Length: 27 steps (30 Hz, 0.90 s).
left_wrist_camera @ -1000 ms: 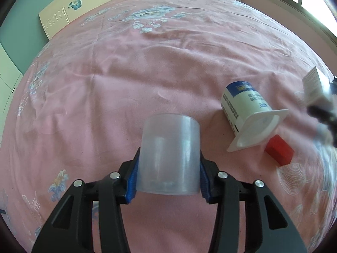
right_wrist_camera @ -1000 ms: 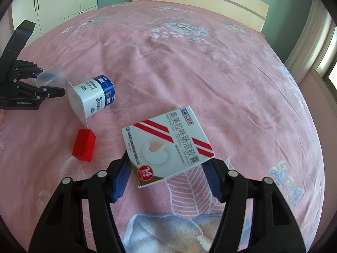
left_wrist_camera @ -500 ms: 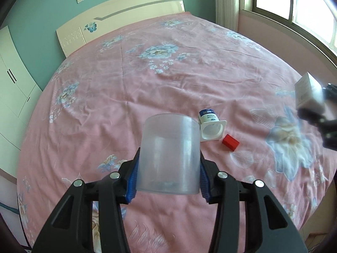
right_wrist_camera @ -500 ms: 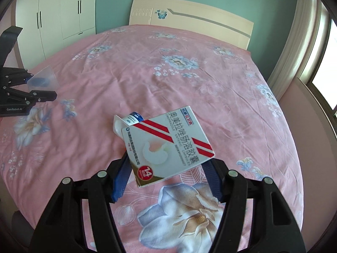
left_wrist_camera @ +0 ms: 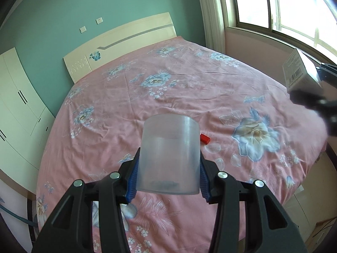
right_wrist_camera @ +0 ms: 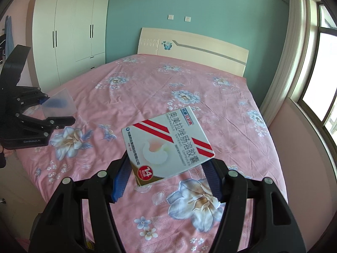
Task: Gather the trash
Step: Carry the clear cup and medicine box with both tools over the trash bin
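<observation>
My left gripper [left_wrist_camera: 168, 177] is shut on a clear plastic cup [left_wrist_camera: 169, 154] and holds it high above the pink flowered bed [left_wrist_camera: 179, 88]. It also shows in the right wrist view [right_wrist_camera: 61, 113] with the cup [right_wrist_camera: 59, 105]. My right gripper [right_wrist_camera: 166, 179] is shut on a white medicine box with red stripes [right_wrist_camera: 168, 145]; the box [left_wrist_camera: 297, 71] shows at the right edge of the left wrist view. A small red block [left_wrist_camera: 205, 138] lies on the bed beside the cup's outline. The yogurt cup is hidden behind the held things.
A cream headboard [right_wrist_camera: 189, 44] stands at the far end of the bed against the green wall. White wardrobes [right_wrist_camera: 69, 40] stand on the left. A window [left_wrist_camera: 284, 6] and curtain are on the right. Floor shows past the bed's near edge.
Both grippers have risen and pulled back from the bed with the cup and the box still held. The yogurt cup has gone out of sight behind them.
</observation>
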Tool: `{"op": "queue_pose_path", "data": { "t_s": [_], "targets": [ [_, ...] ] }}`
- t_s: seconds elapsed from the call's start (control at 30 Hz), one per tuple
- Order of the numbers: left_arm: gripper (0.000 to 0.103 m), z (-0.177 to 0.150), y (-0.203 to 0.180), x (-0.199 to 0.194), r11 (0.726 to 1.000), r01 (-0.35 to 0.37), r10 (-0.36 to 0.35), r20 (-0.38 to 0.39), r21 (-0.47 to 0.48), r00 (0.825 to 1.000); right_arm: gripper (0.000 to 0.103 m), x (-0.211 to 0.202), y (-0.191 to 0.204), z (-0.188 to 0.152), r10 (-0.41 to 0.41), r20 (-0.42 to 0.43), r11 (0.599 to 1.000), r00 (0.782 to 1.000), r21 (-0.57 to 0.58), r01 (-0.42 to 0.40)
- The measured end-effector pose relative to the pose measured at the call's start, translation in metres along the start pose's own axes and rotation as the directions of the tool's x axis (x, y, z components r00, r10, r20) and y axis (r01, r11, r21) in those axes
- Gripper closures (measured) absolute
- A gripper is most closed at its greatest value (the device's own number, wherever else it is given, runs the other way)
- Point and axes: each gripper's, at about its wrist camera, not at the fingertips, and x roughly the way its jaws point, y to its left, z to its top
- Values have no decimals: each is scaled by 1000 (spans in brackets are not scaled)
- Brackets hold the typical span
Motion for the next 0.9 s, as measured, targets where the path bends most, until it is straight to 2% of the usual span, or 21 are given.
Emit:
{"op": "queue_pose_path", "data": {
  "t_s": [0.33,0.53,0.73,0.9],
  "targets": [
    [54,-23,-19,-100,999,0,-3,83,34,997,39,-100,34,-3,4,59,1000,998,-29,-2],
    [54,-49,-31,-142,998,5,-12,105,64,994,39,-145,56,-18,13,79,998,997,-62,-8],
    [54,-85,-45,-154,995,34,-42,73,99,996,39,-163,81,-46,43,51,995,998,-94,-38],
    [54,-123,-58,-146,989,64,-68,27,130,997,39,-159,102,-78,70,2,990,998,-120,-70]
  ]
}}
